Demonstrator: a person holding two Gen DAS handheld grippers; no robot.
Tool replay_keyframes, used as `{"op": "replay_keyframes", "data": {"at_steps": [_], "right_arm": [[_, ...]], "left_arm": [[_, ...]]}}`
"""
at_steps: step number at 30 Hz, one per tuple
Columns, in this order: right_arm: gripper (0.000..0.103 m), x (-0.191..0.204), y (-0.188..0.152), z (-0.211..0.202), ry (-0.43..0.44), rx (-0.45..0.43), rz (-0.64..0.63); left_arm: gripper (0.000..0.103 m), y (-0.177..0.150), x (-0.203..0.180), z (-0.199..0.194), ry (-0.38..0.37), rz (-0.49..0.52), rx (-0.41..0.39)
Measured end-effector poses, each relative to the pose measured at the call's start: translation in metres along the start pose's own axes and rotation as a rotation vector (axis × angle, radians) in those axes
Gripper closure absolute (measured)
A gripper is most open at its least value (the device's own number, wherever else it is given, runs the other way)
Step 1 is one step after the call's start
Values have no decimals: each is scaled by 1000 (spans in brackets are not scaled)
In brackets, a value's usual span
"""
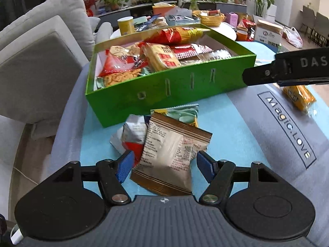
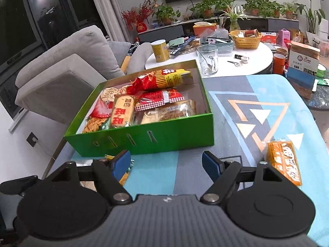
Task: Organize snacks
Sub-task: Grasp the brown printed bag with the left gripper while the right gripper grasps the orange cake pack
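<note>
A green box (image 1: 164, 88) (image 2: 144, 142) full of snack packets stands on a blue patterned cloth. In the left wrist view, my left gripper (image 1: 163, 167) is open, its blue pads on either side of a brown-edged silver packet (image 1: 170, 152) lying in front of the box. A silver-red packet (image 1: 131, 135) and a pale green packet (image 1: 183, 113) lie under and behind it. My right gripper (image 2: 167, 165) is open and empty, just in front of the box. An orange packet (image 2: 284, 161) (image 1: 299, 97) lies on the cloth to its right.
A grey sofa (image 2: 61, 78) stands left of the box. Behind it a white round table (image 2: 246, 61) carries a glass mug (image 2: 207, 59), a yellow can (image 2: 160, 50), a wicker basket (image 2: 245, 39) and boxes. The right gripper's black arm (image 1: 287, 68) reaches in from the right in the left wrist view.
</note>
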State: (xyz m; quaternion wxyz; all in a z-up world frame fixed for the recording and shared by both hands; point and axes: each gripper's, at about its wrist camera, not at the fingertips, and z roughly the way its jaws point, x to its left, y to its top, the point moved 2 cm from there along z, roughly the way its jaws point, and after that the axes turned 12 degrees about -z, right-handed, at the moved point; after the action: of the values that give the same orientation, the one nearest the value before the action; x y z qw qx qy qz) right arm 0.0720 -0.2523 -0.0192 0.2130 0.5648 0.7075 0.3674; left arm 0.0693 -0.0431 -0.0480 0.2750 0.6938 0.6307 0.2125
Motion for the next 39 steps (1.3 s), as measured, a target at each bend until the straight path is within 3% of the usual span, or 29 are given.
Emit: {"op": "replay_keyframes", "data": {"at_steps": [9, 12, 14, 20, 27, 28, 31, 34, 39], "right_arm": [[24, -34, -6, -11, -125, -12, 37], [24, -51, -8, -12, -212, -14, 45], [24, -62, -12, -12, -272, -7, 48], [24, -96, -28, -2, -392, 61, 70], [24, -98, -41, 13, -376, 122, 82], [25, -99, -42, 14, -368, 124, 90], [46, -97, -44, 13, -323, 131, 122], [48, -91, -45, 9, -311, 120, 120], [48, -72, -44, -1, -214, 96, 141]], "left_arm": [[38, -2, -5, 12, 19, 24, 9], [39, -3, -6, 13, 21, 28, 9], [46, -3, -4, 13, 19, 18, 9], [47, -3, 2, 9, -7, -21, 12], [47, -9, 2, 1, -7, -24, 7], [47, -10, 2, 0, -8, -24, 8], [47, -12, 6, -2, -9, -35, 12], [47, -13, 9, -6, -14, -48, 11], [47, -16, 12, -12, -17, -60, 7]]}}
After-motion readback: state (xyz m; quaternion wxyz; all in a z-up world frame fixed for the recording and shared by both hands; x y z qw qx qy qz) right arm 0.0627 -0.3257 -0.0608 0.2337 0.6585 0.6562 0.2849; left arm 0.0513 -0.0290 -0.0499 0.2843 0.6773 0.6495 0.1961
